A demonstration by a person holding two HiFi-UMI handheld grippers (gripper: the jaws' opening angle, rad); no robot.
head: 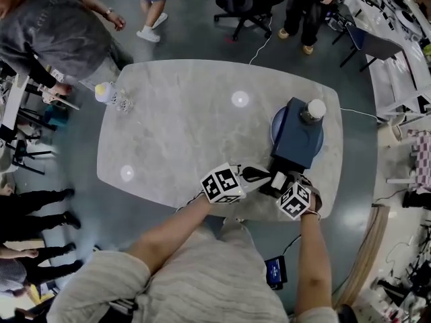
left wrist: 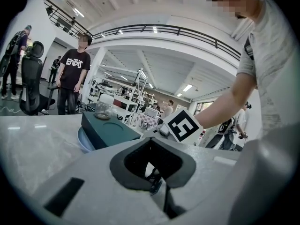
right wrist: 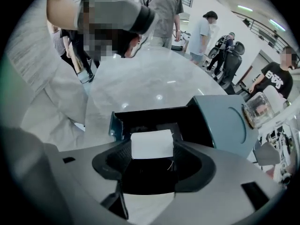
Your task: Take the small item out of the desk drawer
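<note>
The right gripper (right wrist: 152, 150) has its jaws closed partway onto a small white block (right wrist: 152, 143), the dark pads pressing its left and right sides so that it sits squarely between them. In the right gripper view the block hangs right in front of the open drawer (right wrist: 140, 122), against the drawer's black inside. Whether it has cleared the drawer's rim cannot be told. In the head view the same block (head: 278, 180) shows at the near end of the dark teal desk drawer unit (head: 300, 136), close to the table's (head: 182, 120) near edge. The unit stands on a round blue plate (head: 275, 128) and carries a glass jar (head: 312, 110) with a pale lid on its top. The left gripper (left wrist: 153, 162) lies just beside the right one, aimed toward it, with its jaws drawn together and nothing between them. Bystanders (head: 40, 25) stand round the table's far side.
</note>
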